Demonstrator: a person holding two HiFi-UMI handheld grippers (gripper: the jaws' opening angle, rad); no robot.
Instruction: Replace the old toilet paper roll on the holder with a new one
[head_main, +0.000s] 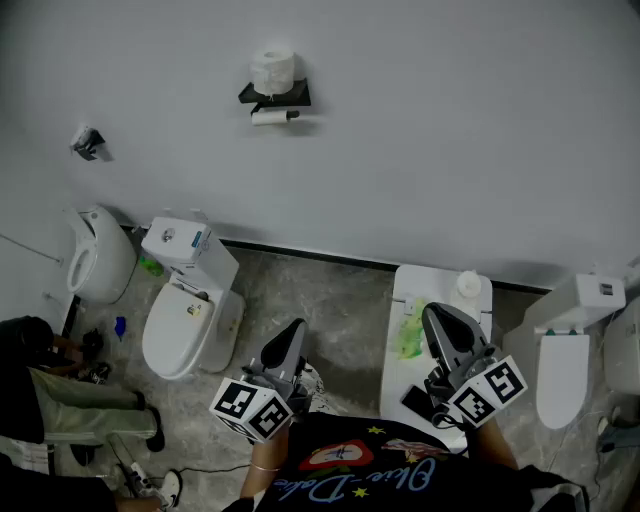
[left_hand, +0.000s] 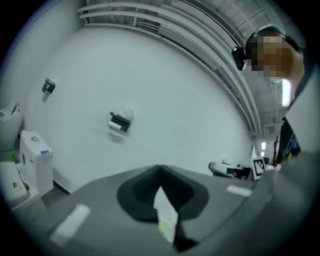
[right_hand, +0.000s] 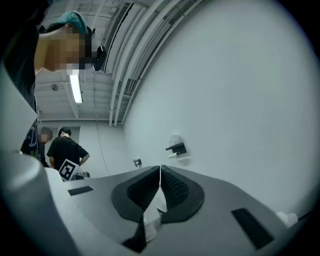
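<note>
A black wall holder is mounted high on the white wall. A full white roll stands on its shelf, and a thin, nearly used-up roll hangs on the bar below. The holder also shows small in the left gripper view and in the right gripper view. My left gripper and right gripper are held low, far short of the wall, both pointing toward it. Both are shut with nothing between the jaws.
A white toilet stands left of my left gripper, with a urinal beyond it. A white unit with a bottle sits under my right gripper; another toilet stands at the right. A person crouches at lower left. A small wall fixture hangs at the left.
</note>
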